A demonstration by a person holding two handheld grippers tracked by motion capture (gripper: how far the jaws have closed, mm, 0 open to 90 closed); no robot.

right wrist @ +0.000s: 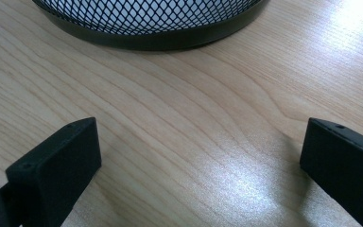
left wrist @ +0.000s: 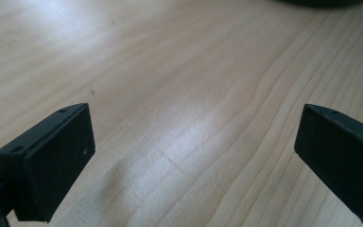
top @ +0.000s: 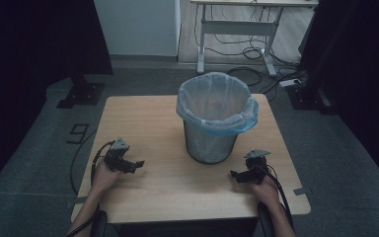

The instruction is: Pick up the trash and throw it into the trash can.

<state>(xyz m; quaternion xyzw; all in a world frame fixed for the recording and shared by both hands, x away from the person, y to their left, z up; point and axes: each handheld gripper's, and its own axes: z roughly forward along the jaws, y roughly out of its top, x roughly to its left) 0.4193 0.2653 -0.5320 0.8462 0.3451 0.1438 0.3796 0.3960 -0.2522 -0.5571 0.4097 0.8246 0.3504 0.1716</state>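
Note:
A black wire-mesh waste bin lined with a pale blue plastic bag stands upright on the wooden table, a little right of centre. My left gripper rests low on the table at the front left, pointing right toward the bin, open with nothing between its jaws. At the front right, my right gripper points left toward the bin's base, also open and empty. The bin's mesh base shows close ahead in the right gripper view.
The table sits on grey carpet. A white desk frame with tangled cables stands behind it. Black stands flank the table at the back left and back right. Tape marks lie on the floor at left.

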